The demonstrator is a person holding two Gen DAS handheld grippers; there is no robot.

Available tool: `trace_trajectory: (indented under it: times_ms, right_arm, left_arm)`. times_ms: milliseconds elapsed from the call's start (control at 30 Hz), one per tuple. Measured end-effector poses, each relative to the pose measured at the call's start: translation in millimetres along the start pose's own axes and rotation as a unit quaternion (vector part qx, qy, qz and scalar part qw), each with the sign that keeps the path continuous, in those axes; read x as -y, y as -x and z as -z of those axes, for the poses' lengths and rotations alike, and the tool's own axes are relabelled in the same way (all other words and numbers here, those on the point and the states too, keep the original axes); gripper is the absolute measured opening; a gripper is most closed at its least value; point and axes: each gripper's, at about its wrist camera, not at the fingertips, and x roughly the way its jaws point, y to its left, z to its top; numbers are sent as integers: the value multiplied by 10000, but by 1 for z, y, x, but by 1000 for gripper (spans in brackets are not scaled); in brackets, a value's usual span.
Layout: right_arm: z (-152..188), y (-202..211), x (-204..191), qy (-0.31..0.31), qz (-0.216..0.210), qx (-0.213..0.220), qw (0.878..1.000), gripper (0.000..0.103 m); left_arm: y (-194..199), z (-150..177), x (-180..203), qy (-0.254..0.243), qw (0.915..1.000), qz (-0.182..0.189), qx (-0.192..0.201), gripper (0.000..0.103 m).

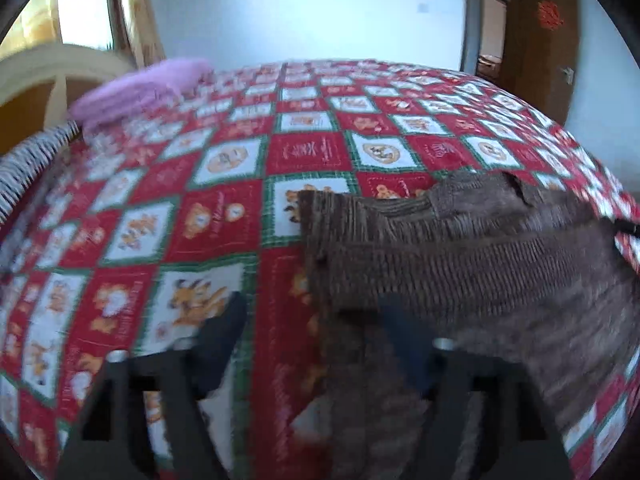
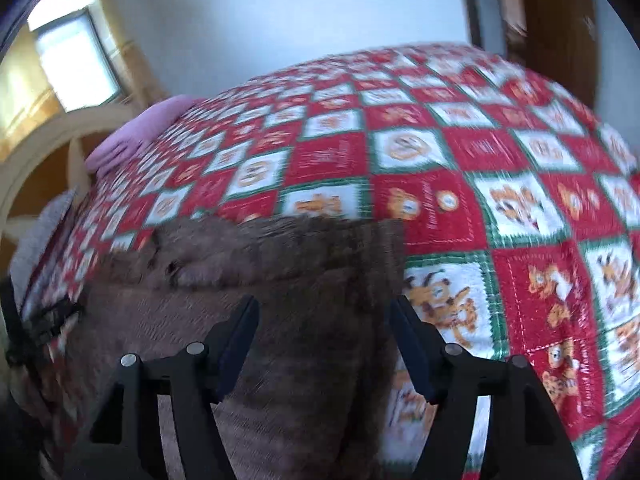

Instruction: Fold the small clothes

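Lay part-folded at six o'clock on the checked bedspread (image 2: 480, 152): brown knit garment (image 1: 460, 248). Left gripper (image 1: 316, 344) and right gripper (image 2: 324, 332) both released, jaws apart over its edges. Probably further folds left; pink pile (image 1: 144, 88) at ten o'clock looked folded.

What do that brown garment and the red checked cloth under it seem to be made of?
The brown garment looks like a thick knit, perhaps wool or acrylic: raised ribs run across it and its surface is matte and fuzzy. The checked cloth looks like thin printed cotton or a coated fabric, flat, with cartoon squares; blur hides any weave.
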Motion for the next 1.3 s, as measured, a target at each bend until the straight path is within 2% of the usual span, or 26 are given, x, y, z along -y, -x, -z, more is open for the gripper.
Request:
trace_trajectory:
  times_ms: [100, 233, 300, 367, 433, 533, 633, 700, 800, 867, 1000, 1100, 1167, 1233, 1267, 1300]
  right_arm:
    - [11, 7, -35, 789, 20, -33, 9969, 68]
    - [24, -16, -74, 1655, 19, -616, 9843, 68]
    - [23, -31, -89, 2098, 364, -705, 9745, 68]
    - [9, -43, -96, 2256, 512, -694, 9704, 68]
    - [-25, -56, -98, 2188, 658, -565, 9719, 68]
    - [-73, -64, -89, 1721, 970, -152, 9802, 68]
    - [-93, -55, -71, 1023, 729, 126, 9920, 68]
    - [-88, -50, -65, 885, 637, 109, 9940, 68]
    - [-61, -36, -52, 838, 542, 62, 9950, 68]
    - [-42, -25, -42, 807, 508, 54, 9954, 68]
    - [-19, -7, -23, 657, 547, 58, 9963, 68]
    - [-7, 3, -21, 406, 239, -5, 9989, 68]
    - [3, 6, -29, 467, -51, -59, 9989, 68]
    - [13, -2, -42, 684, -293, -224, 9970, 68]
    - [18, -10, -44, 779, -241, -338, 9961, 68]
    - [20, -21, -42, 783, -6, -481, 9958, 68]
  left_arm:
    - [4, 12, 13, -656, 9977, -165, -20, 93]
    - [-13, 16, 34, -1403, 9877, -687, -25, 94]
    - [-19, 5, 34, -1382, 9869, -829, 62, 98]
    - [-27, -14, 31, -1302, 9867, -968, 105, 98]
    - [-40, -33, 26, -1293, 9820, -1365, 158, 98]
    - [-55, -58, 2, -829, 9820, -1699, -8, 98]
    - [-56, -69, -29, -262, 9832, -1801, -114, 98]
    - [-51, -62, -42, -55, 9841, -1768, -164, 98]
    - [-43, -39, -48, 11, 9854, -1682, -255, 98]
    - [-33, -22, -42, 42, 9892, -1447, -250, 98]
    - [-17, -8, -19, -87, 9921, -1252, -85, 98]
    - [-9, -3, -7, -105, 9934, -1146, -31, 100]
    - [-11, 3, 1, -202, 9914, -1295, -44, 101]
    - [-22, 11, 2, -252, 9880, -1508, -225, 102]
    - [-27, 13, 0, -209, 9878, -1516, -297, 103]
    - [-28, 14, -4, -131, 9883, -1492, -275, 103]
